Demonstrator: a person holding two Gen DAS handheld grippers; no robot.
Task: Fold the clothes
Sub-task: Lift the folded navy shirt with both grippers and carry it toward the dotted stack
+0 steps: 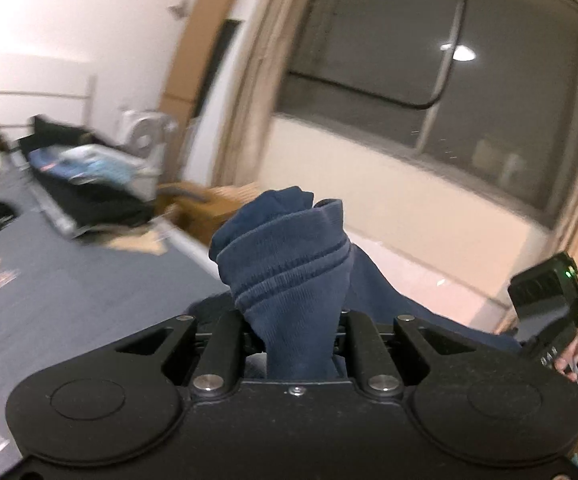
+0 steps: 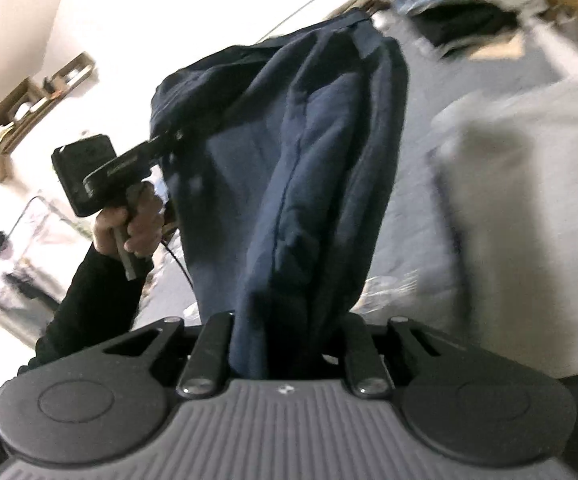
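The left claw (image 1: pixel 299 320) is pinching a bunched blue cloth (image 1: pixel 285 248), low in the middle of the left view. The cloth fills the gap between its two fingers, and a ribbed hem sticks up above them. The right claw (image 2: pixel 289 332) is pinching the same blue cloth (image 2: pixel 289 168), low in the middle of the right view. There the cloth stretches up and away in long folds toward the left claw (image 2: pixel 161 140), which grips its far end at middle left.

A big dark window (image 1: pixel 429 52) fills the upper right of the left view. A grey bed (image 1: pixel 69 280) lies at lower left, with a pile of dark clothes (image 1: pixel 89 184) at its far end. A hand (image 2: pixel 133 220) in a black sleeve (image 2: pixel 89 304) holds the left claw's handle. A small green light (image 1: pixel 567 273) glows on the right claw (image 1: pixel 549 312) at the right edge of the left view.
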